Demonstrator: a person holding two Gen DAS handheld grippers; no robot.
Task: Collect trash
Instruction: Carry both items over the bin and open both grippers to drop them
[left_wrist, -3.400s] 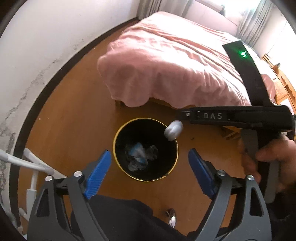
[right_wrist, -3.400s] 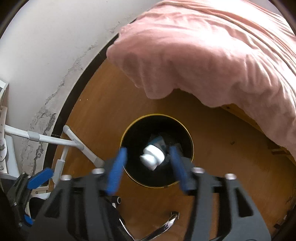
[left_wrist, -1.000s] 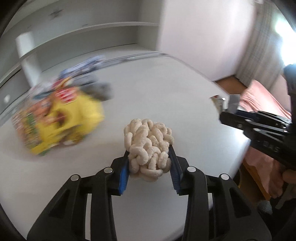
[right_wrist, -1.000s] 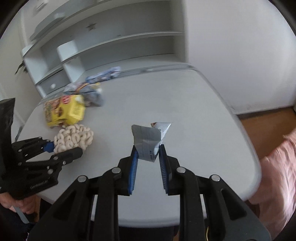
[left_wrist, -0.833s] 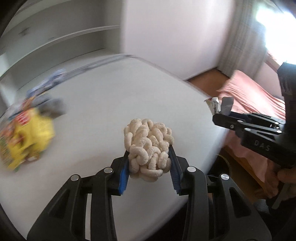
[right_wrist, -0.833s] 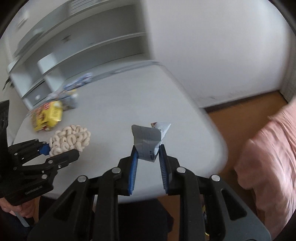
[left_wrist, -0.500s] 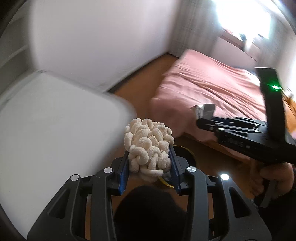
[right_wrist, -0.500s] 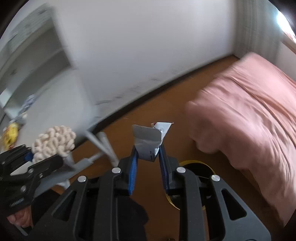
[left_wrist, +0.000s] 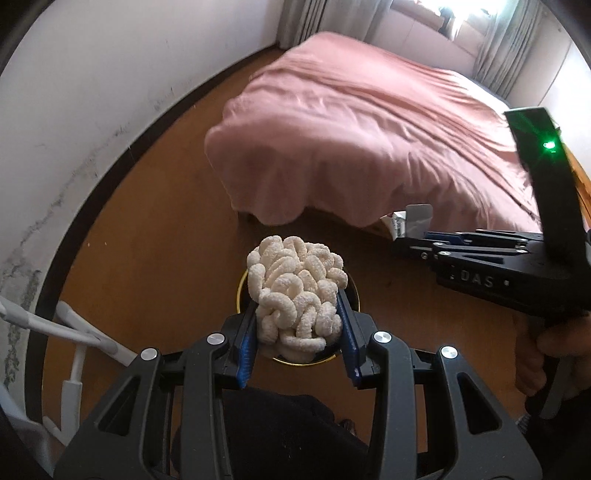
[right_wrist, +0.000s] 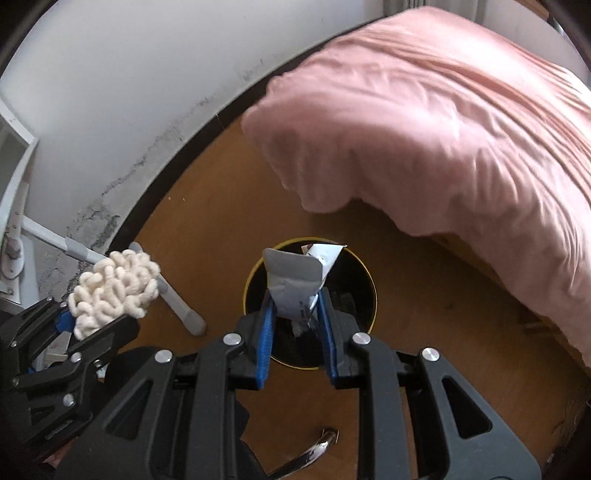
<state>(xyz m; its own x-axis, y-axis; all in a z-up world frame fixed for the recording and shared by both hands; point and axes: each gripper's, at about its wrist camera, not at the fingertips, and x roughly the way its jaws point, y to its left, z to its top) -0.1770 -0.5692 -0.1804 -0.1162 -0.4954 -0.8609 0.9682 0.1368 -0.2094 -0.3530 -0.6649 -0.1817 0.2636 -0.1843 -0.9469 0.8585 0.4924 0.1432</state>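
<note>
Puffy white foam, a knobbly clump of curled packing pieces (left_wrist: 295, 295), sits clamped between the blue pads of the left gripper (left_wrist: 297, 334), held above a round black waste bin with a thin gold rim (left_wrist: 240, 291) that stands on the brown wooden floor (left_wrist: 155, 258). In the right wrist view the same clump (right_wrist: 114, 288) shows at the left, off to the side of the bin (right_wrist: 364, 295). The right gripper (right_wrist: 295, 325) pinches a crumpled grey-and-white foil wrapper (right_wrist: 295, 284), its jaws narrow, directly over the bin's dark mouth (some pale scraps lie inside, too dim to name). From the left wrist camera that wrapper (left_wrist: 410, 221) pokes up from the right gripper (left_wrist: 410, 242) at the right, where part of a hand (left_wrist: 554, 350) grips the handle. Beyond the bin, far and to the right, a bed draped in a rumpled pink cover (right_wrist: 443, 122) overhangs the floor. A white wall with a dark skirting (right_wrist: 110, 92) curves along the left, with white tubular furniture legs (right_wrist: 177, 299) near it.
</note>
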